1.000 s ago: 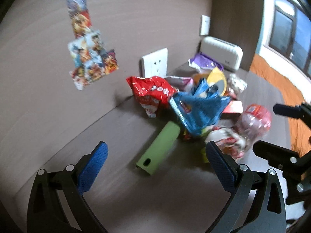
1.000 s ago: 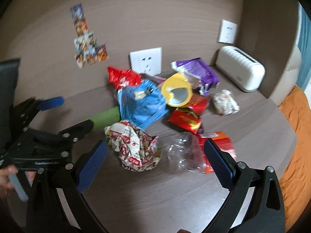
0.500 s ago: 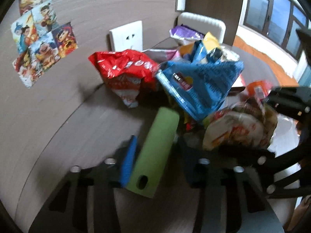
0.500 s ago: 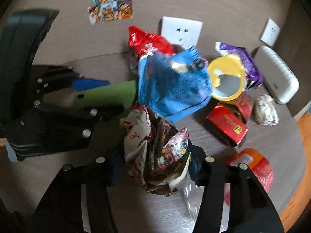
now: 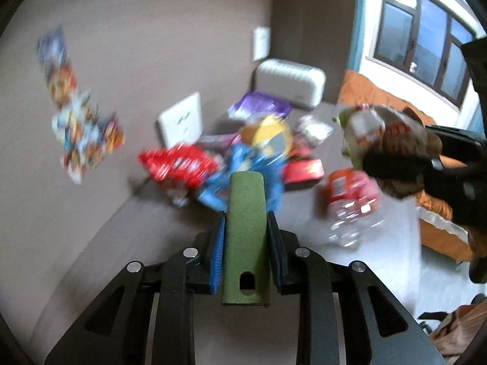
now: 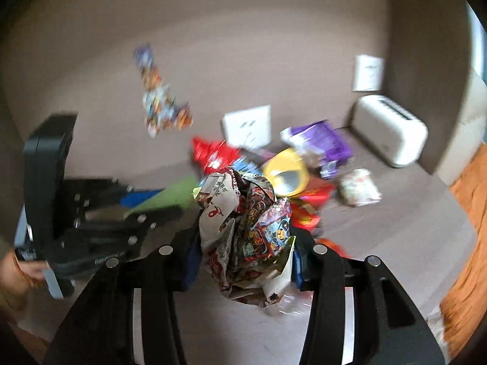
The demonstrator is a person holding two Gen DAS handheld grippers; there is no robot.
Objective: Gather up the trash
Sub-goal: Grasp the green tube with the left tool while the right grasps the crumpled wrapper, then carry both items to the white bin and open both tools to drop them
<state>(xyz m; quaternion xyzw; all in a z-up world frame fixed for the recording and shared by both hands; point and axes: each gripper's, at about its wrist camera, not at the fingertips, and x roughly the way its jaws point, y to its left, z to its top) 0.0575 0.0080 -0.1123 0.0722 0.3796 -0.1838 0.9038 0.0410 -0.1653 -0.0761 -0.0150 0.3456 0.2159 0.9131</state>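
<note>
Change since a second ago: both grippers closing from wide open onto trash, now lifting it off the surface (image 5: 170, 228).
Left gripper (image 5: 246, 251): clenching on green foam sleeve (image 5: 246, 231), blue pads pressing both long sides near the holed end.
Green foam sleeve: looking light, stiff enough to keep shape, slightly squashy; sticking forward between the fingers, far end pointing at the pile.
Right gripper (image 6: 243, 255): grasping crumpled wrapper ball (image 6: 243, 231) around its middle.
Crumpled wrapper ball: seeming featherweight, soft, springy, slick film; risking loose flaps slipping, so squeezing the bulk suits.
Remaining pile: red bag (image 5: 179, 167), blue bag (image 5: 243, 164), yellow cup (image 6: 286, 176), clear bottle (image 5: 350, 203) lying ahead, well apart from both grippers.
</note>
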